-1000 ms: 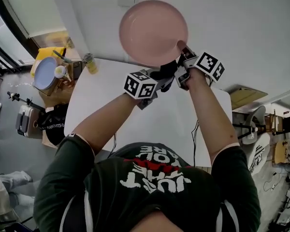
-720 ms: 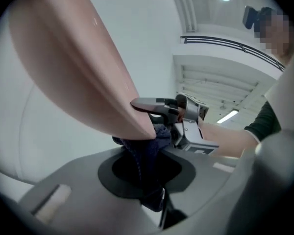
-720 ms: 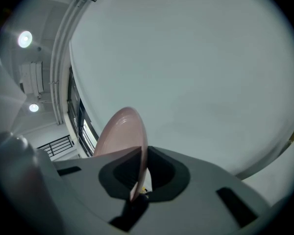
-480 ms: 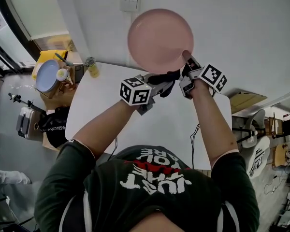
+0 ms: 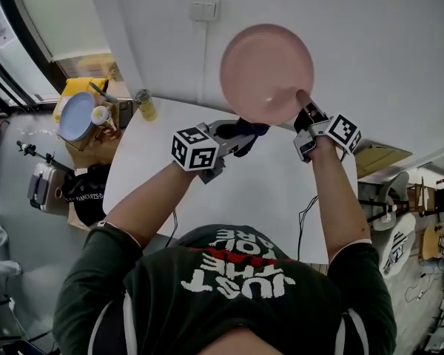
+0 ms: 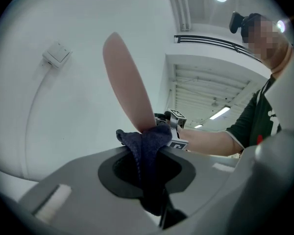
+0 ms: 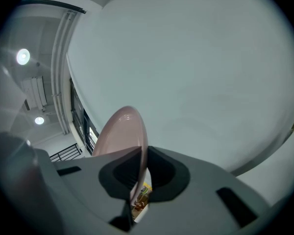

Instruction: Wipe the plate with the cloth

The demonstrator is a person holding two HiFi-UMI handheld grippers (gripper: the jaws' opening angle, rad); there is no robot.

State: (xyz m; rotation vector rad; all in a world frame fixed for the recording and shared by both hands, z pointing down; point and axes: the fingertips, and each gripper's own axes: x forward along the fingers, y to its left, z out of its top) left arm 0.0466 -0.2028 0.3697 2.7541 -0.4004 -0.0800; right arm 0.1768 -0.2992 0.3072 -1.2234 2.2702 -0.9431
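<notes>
The left gripper (image 6: 148, 166) has its jaws pressed together on a dark blue cloth (image 6: 146, 143). The cloth runs up between them and bunches above their tips, where it lies against the lower edge of the pink plate (image 6: 126, 84). The right gripper (image 7: 138, 174) pinches the plate's rim between its closed jaws, holding it upright on edge in the air, with its hollow face towards the person.

In the head view, the person's dark shirt (image 5: 229, 287) carries white and red print, upside down to the camera; only "JUST" reads clearly.

Below the grippers is a white table (image 5: 207, 191). Beside its far left corner stand a yellow bottle (image 5: 143, 103) and a blue dish (image 5: 77, 115). Behind the plate rises a white wall (image 5: 385, 43) with a switch plate (image 5: 205, 7).
</notes>
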